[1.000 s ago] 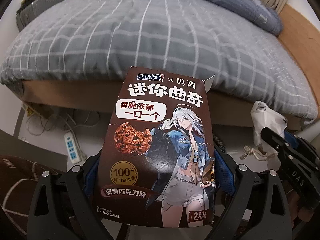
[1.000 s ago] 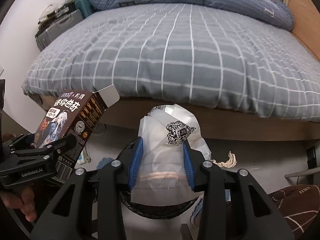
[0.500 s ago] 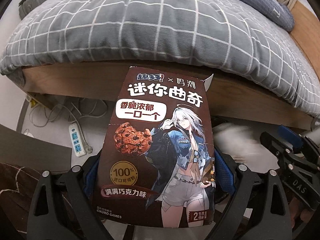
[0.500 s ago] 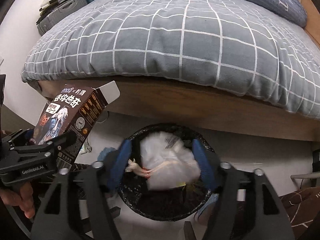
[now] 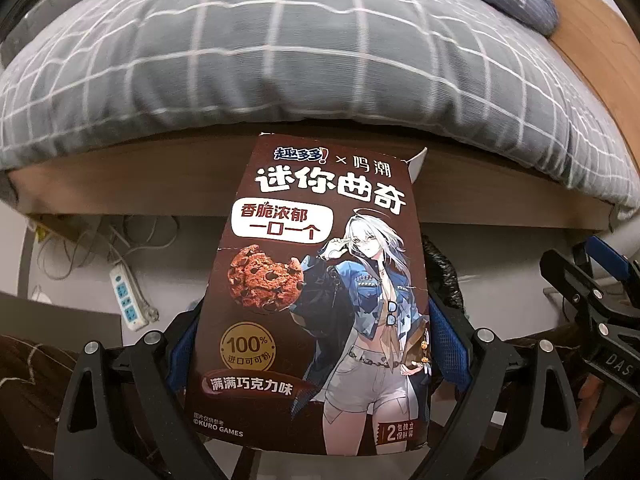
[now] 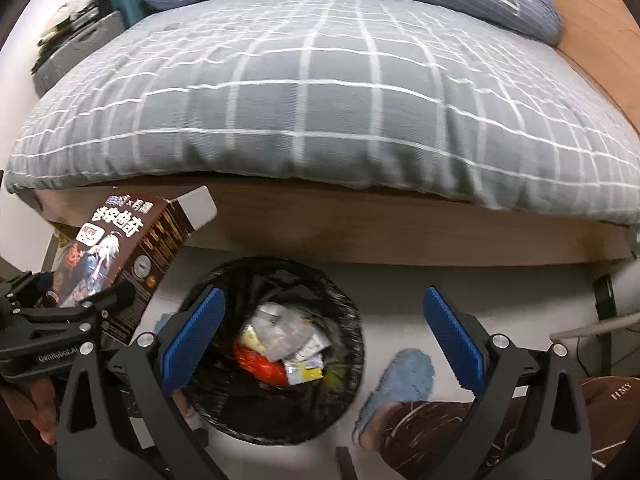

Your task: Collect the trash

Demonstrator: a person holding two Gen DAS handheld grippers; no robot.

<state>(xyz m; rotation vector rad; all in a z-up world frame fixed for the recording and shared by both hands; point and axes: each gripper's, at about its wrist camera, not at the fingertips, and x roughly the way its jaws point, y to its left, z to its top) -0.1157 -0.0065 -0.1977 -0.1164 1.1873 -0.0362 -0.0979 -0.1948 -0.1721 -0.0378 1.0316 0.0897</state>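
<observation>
My left gripper [image 5: 316, 320] is shut on a brown cookie box [image 5: 320, 300] that stands upright between its blue pads, its top flap open. The right wrist view shows the same box [image 6: 116, 256] tilted at the left, held by the left gripper [image 6: 72, 312] just left of the bin. My right gripper [image 6: 322, 296] hangs over a round bin with a black liner [image 6: 352, 360]. Its jaws are opening wide, with nothing between them. A crumpled white bag [image 6: 280, 328] and a red wrapper [image 6: 260, 364] lie inside the bin. The right gripper [image 5: 592, 280] shows at the left wrist view's right edge.
A bed with a grey checked duvet [image 6: 320, 120] and a wooden frame [image 6: 400, 232] stands right behind the bin. A power strip [image 5: 126, 296] with cables lies on the floor at the left. A blue slipper [image 6: 404, 376] and brown patterned fabric [image 6: 440, 420] lie right of the bin.
The right gripper opened and let go of the white bag, which dropped into the bin. Both grippers sank and tilted down. The left gripper still holds the cookie box.
</observation>
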